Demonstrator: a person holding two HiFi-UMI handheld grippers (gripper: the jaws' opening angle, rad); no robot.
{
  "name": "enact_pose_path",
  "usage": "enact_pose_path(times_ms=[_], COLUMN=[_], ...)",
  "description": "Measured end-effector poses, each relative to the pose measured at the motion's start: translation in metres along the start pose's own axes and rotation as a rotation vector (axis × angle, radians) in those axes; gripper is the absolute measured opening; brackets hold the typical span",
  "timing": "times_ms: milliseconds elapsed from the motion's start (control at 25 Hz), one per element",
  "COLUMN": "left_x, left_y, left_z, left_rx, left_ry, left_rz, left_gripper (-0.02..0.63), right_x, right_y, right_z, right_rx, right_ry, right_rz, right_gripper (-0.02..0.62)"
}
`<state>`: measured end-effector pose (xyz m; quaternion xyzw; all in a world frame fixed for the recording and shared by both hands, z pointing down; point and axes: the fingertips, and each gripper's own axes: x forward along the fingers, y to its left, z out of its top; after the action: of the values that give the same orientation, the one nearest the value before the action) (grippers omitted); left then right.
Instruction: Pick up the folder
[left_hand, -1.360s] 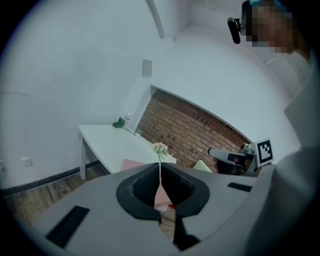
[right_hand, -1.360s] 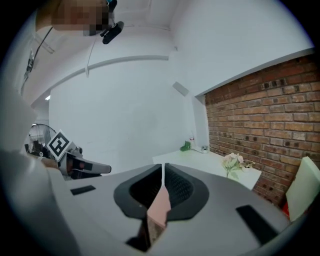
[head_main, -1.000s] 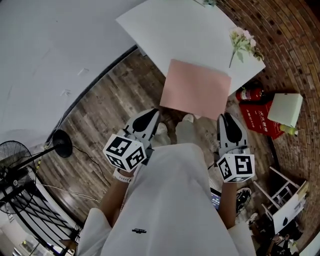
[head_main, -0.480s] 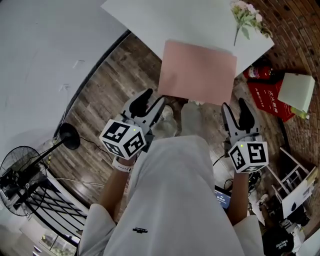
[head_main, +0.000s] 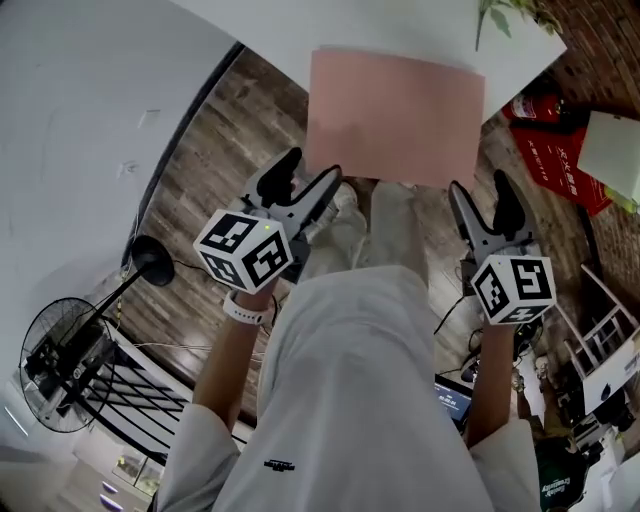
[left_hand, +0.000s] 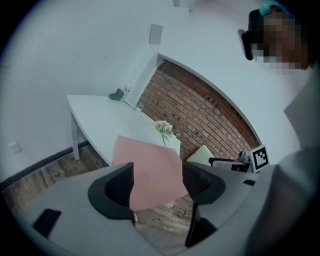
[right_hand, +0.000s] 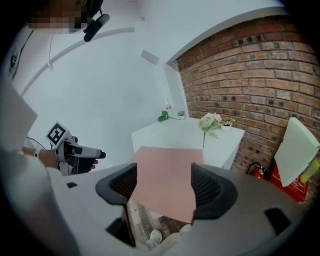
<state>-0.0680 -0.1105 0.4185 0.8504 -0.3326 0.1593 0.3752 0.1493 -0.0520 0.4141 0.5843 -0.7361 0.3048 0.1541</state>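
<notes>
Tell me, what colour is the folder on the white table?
The folder is plain salmon pink, no pattern. The head view shows it best.

One folder, two grippers, one table (plus one flower sprig)

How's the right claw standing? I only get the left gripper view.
Observer: The right claw is open, and its jaws have just been opening. Nothing touches the pads; the pink folder shows through the gap, farther ahead.
Operator: Anything on the floor that side?
Observer: A red fire extinguisher sits at the foot of the brick wall, right of the table.
Operator: How do both claws line up with the folder?
Observer: From the head view, the left claw faces the near left corner and the right claw the near right one. The left is open too, its jaws have just been opening, and it grips nothing.
</notes>
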Motion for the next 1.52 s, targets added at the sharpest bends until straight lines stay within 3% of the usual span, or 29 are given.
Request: enact_pose_path(times_ms=[240, 480, 640, 920, 1520], left_x=[0.023, 0.040, 0.051, 0.067, 0.076], left_y=[0.012, 0.032, 0.043, 0.059, 0.080], left_z=[-0.007, -0.018, -0.026, -0.044, -0.055], left_rx=[0.007, -0.006, 0.017, -0.018, -0.080], left_ry=[0.036, 0.080, 0.116, 0.166, 0.181], left_rz=[0.032, 0.072, 0.093, 0.122, 0.145], left_gripper=[0.309, 0.321, 0.330, 0.342, 0.351], right_x=[0.017, 0.038, 0.055, 0.071, 0.097], right_y=[-0.025, -0.039, -0.047, -0.058, -0.060], right_z=[-0.021, -0.038, -0.048, -0.073, -0.095], right_rx=[0.073, 0.217, 0.228, 0.247, 0.289], right_ry=[0.039, 0.079, 0.110, 0.172, 0.245], right_rz=[-0.003, 0.068, 0.083, 0.090, 0.151], right_gripper=[0.367, 0.445, 0.482, 0.495, 0.508])
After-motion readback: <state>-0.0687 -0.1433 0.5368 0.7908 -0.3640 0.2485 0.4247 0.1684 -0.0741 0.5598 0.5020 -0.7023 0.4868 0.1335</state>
